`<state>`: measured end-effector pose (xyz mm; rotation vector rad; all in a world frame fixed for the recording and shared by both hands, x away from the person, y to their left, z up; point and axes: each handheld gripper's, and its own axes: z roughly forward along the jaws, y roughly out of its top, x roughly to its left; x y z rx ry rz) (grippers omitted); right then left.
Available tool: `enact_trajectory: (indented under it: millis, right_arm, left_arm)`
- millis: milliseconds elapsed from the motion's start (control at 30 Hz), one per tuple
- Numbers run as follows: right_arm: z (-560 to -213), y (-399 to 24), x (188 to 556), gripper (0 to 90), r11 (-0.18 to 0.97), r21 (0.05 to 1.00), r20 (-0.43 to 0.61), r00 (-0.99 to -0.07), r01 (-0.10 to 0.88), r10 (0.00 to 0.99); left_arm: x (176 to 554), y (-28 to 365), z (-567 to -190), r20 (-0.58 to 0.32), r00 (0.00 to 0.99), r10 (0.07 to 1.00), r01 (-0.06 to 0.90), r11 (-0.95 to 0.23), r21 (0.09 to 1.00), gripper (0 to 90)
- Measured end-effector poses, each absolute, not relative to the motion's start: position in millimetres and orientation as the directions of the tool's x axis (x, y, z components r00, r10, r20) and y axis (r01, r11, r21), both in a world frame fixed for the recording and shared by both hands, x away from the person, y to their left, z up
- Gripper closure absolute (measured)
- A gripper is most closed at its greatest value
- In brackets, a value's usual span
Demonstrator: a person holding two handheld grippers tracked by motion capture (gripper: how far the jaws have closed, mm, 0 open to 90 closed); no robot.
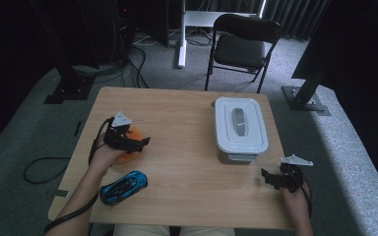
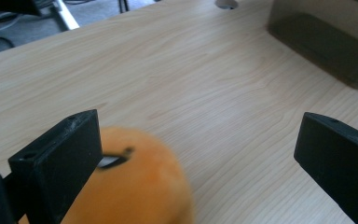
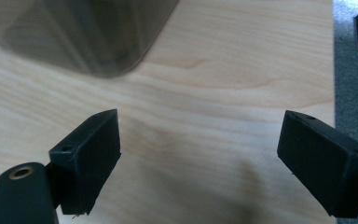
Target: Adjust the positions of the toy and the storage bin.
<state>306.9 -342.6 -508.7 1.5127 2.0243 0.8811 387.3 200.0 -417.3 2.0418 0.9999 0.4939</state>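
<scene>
An orange plush toy lies on the left of the wooden table. My left gripper hovers over it, open. In the left gripper view the orange plush toy sits low between the wide-spread jaws of my left gripper, close against the left jaw. A blue toy car lies near the front edge, just below that hand. My right gripper is held near the table's front right corner; in the right gripper view my right gripper is open over bare wood.
A grey-white lidded box stands on the right half of the table, its lid on; the box's corner looms close ahead of the right jaws. A black folding chair stands on the carpet beyond the far edge.
</scene>
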Motion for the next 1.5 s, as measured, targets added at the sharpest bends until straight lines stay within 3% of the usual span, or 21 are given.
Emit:
enact_trajectory:
  millis: [433,967,1500]
  right_arm:
    - [-510.0,-355.9,337.7,13.2,0.187,0.718,-0.018,-0.251,0.670,0.968]
    - [-506.4,-363.3,366.9,13.2,0.139,0.744,0.015,-0.224,0.654,0.974]
    - [-502.7,-364.6,404.3,13.2,0.111,0.756,0.020,-0.192,0.646,0.981]
  left_arm:
    - [416.3,139.8,-453.8,-0.034,0.662,0.749,0.502,-0.408,0.763,1.7]
    - [447.1,79.0,-475.3,-0.044,0.694,0.718,0.489,-0.426,0.761,1.7]
    - [470.1,49.8,-488.1,-0.054,0.707,0.705,0.486,-0.429,0.761,1.7]
